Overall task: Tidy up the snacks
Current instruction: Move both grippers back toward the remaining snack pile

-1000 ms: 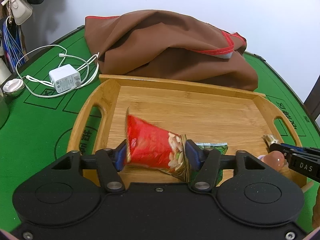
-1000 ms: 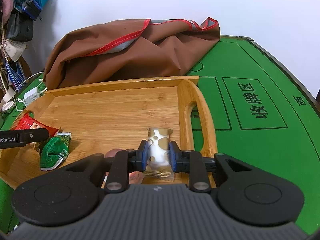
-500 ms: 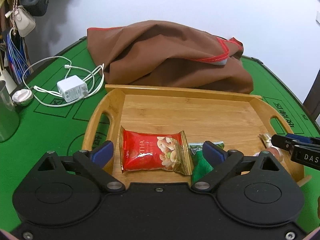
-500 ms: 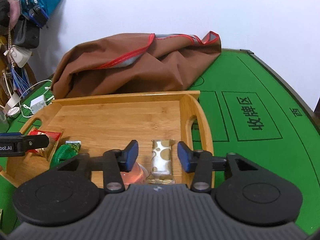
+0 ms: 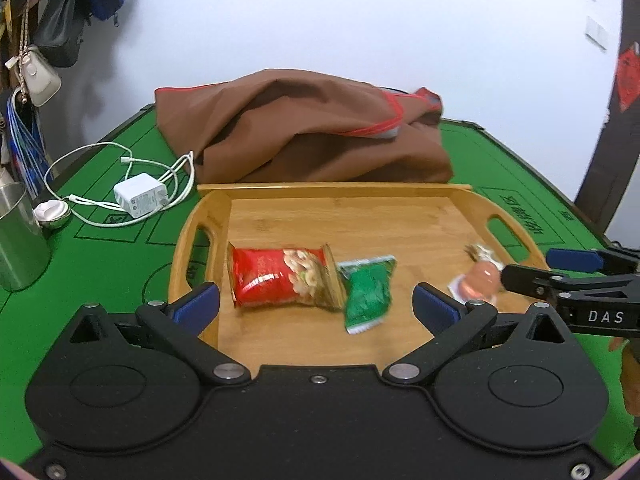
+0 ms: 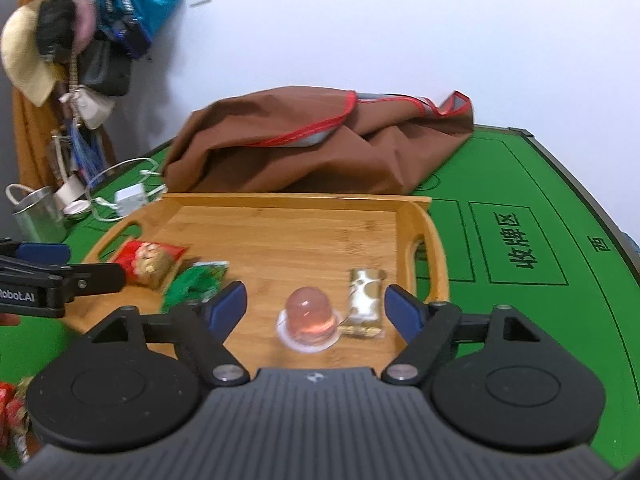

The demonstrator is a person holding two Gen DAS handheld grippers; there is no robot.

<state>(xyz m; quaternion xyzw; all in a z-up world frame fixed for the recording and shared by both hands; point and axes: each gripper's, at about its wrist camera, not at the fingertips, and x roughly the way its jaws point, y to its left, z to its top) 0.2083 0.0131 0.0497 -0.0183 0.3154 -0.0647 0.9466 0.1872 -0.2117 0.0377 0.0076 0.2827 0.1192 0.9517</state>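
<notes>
A bamboo tray (image 5: 344,216) (image 6: 288,232) lies on the green table. In it lie a red nut packet (image 5: 280,276) (image 6: 150,258), a green packet (image 5: 368,292) (image 6: 196,282), a pink jelly cup (image 6: 308,314) (image 5: 480,278) and a gold-and-white wrapped bar (image 6: 364,298) (image 5: 482,252). My left gripper (image 5: 316,304) is open and empty, held back above the tray's near left part. My right gripper (image 6: 316,304) is open and empty above the near right part, with the jelly cup and bar lying beyond it.
A crumpled brown cloth (image 5: 304,136) lies behind the tray. A white charger with cable (image 5: 140,196), a small round tin (image 5: 52,214) and a steel cup (image 5: 20,236) stand at the left. Red snack packets (image 6: 12,412) lie on the table at the near left.
Both grippers opened, letting go of the red nut packet and the gold-and-white bar onto the tray, then pulled back and up.
</notes>
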